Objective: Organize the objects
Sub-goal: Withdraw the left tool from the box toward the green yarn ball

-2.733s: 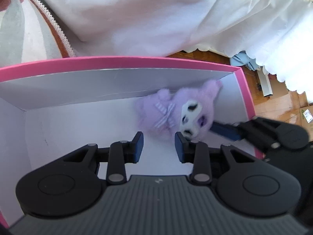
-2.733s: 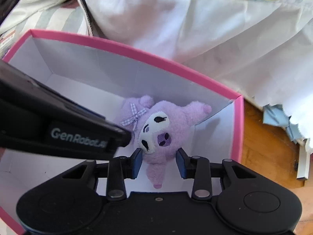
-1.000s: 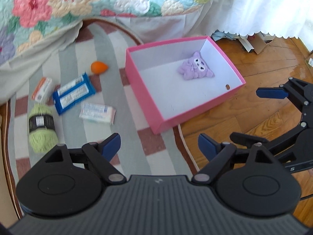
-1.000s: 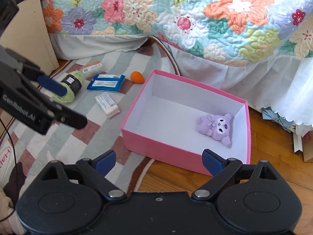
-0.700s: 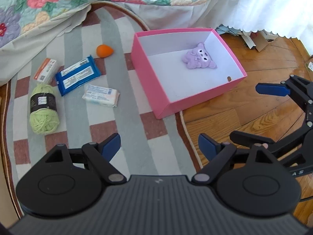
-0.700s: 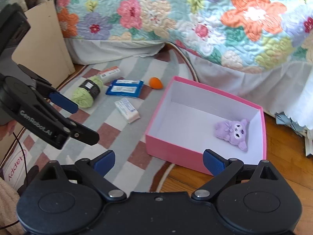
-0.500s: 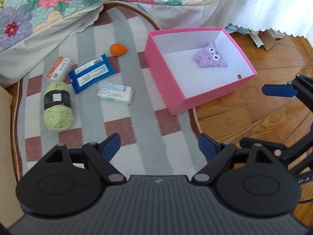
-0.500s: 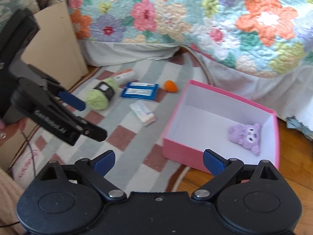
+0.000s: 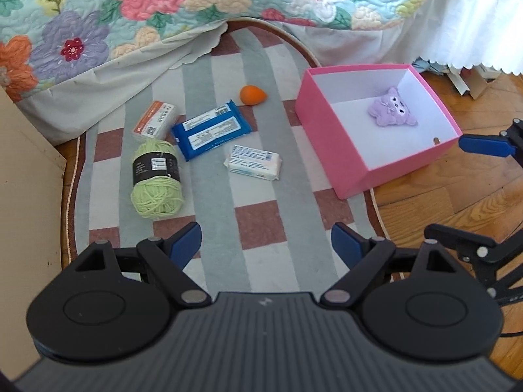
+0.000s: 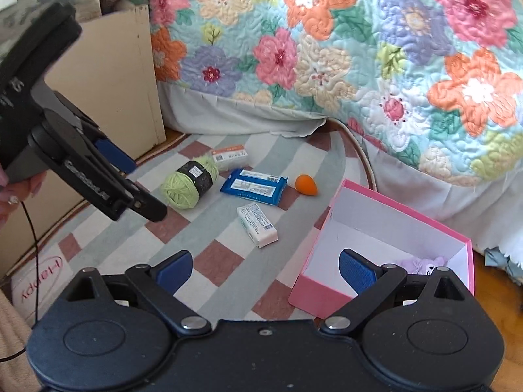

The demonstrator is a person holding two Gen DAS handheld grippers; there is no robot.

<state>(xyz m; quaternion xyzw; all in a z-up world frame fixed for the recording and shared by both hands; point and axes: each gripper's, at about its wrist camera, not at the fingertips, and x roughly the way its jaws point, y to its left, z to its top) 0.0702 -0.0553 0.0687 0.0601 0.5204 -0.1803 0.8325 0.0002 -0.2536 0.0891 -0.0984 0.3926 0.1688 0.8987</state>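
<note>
Purple plush toy (image 10: 421, 264) sits half hidden behind the right hand-held gripper (image 10: 264, 269); both hand-held grippers spread wide.

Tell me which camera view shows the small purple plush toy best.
The left wrist view. There the small purple plush toy lies fully visible on the white floor of the open pink cardboard box, face and ears clear. In the right wrist view, the toy is mostly hidden behind the right gripper's own linkage.
</note>
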